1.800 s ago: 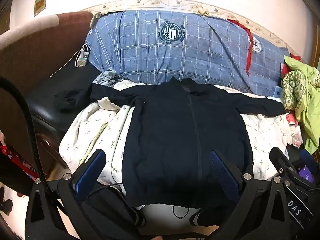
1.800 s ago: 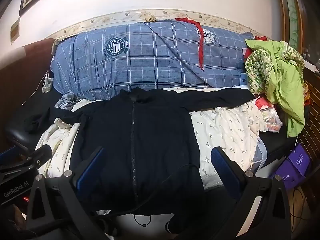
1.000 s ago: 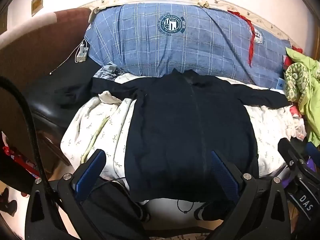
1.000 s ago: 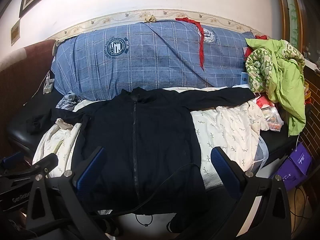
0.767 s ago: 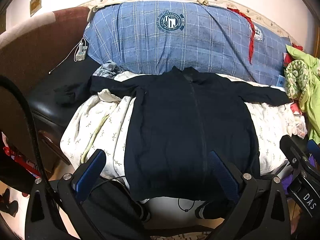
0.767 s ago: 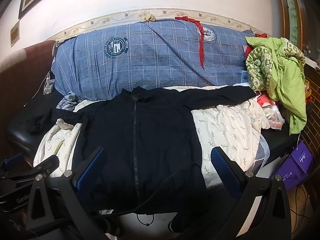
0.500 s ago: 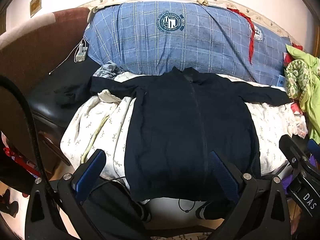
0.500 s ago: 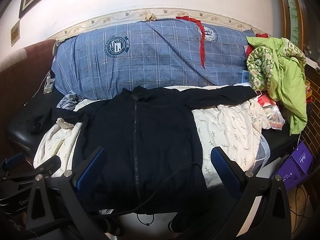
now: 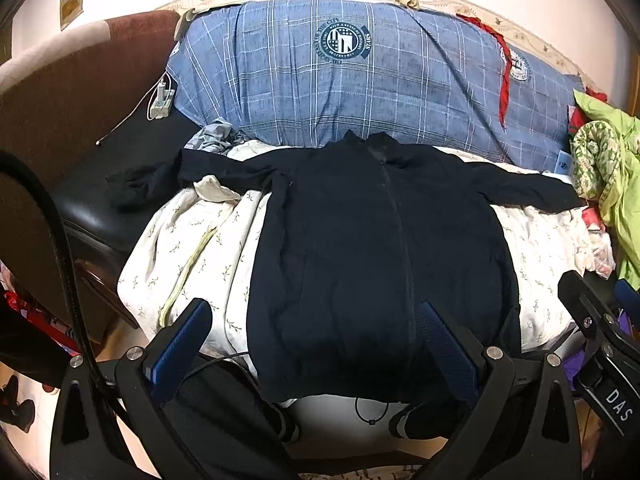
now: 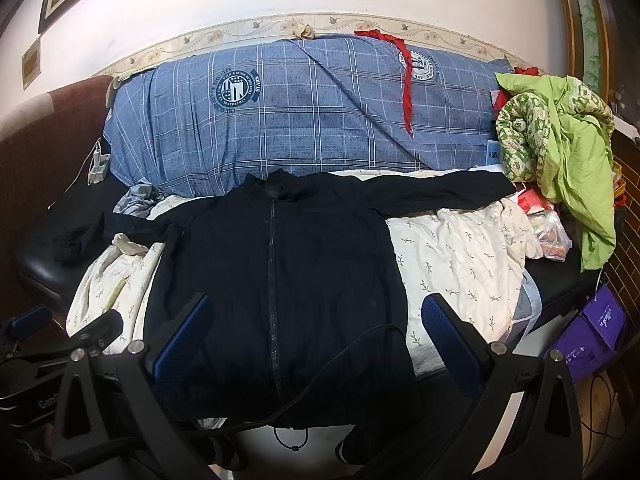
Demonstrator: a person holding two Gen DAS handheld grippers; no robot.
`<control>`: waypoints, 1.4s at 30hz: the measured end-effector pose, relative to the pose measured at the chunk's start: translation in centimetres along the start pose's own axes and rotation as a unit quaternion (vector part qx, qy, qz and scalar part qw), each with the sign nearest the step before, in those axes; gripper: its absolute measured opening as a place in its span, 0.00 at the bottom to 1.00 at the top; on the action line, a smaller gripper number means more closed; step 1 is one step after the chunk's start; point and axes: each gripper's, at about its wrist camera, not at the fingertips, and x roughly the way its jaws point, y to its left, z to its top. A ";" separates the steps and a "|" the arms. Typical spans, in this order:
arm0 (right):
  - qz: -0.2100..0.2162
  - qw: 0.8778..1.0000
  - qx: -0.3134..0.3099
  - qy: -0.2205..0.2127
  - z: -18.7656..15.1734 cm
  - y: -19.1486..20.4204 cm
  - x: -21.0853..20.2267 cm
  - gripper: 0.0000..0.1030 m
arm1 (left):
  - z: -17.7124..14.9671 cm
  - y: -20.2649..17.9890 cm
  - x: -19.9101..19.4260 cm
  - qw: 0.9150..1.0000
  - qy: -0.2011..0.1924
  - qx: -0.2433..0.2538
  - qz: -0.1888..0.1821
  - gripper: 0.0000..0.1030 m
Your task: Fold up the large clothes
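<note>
A dark navy zip-up jacket (image 9: 372, 248) lies flat, front up, on a cream leaf-print sheet (image 9: 192, 240), both sleeves spread out sideways. It also shows in the right wrist view (image 10: 280, 272). My left gripper (image 9: 316, 332) is open and empty, held back from the jacket's hem. My right gripper (image 10: 316, 328) is open and empty, also held back from the hem. The left sleeve cuff (image 9: 128, 188) hangs onto the black seat.
A blue plaid cushion (image 10: 304, 120) stands behind the jacket. A green quilt pile (image 10: 560, 140) sits at the right. A purple bag (image 10: 592, 328) is on the floor, right. A white charger and cable (image 9: 160, 100) lie at the back left. A black cable (image 10: 340, 364) crosses the right view.
Both views have shifted only slightly. The jacket lies the same way and both grippers stay open.
</note>
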 end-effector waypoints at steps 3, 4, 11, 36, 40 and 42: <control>0.001 1.000 -0.002 0.002 0.3 0.0 -0.1 1.00 | 0.1 0.0 0.1 1.000 -0.001 -0.001 -0.001 0.99; 0.002 1.000 -0.003 0.002 0.2 0.1 0.0 1.00 | 0.0 0.0 0.1 1.000 0.000 -0.001 0.000 1.00; 0.002 1.000 -0.004 0.004 0.2 0.1 0.1 1.00 | -0.1 -0.1 0.6 1.000 0.009 -0.002 0.003 0.99; 0.007 1.000 0.006 0.015 1.0 0.2 1.3 1.00 | 1.4 1.2 1.4 1.000 0.012 -0.014 0.011 0.98; 0.007 1.000 0.009 0.019 1.2 0.3 1.7 1.00 | 1.7 1.2 1.9 1.000 0.016 -0.008 0.016 0.98; 0.007 1.000 0.009 0.021 1.3 0.4 1.9 1.00 | 1.9 1.3 2.1 1.000 0.018 -0.008 0.012 0.98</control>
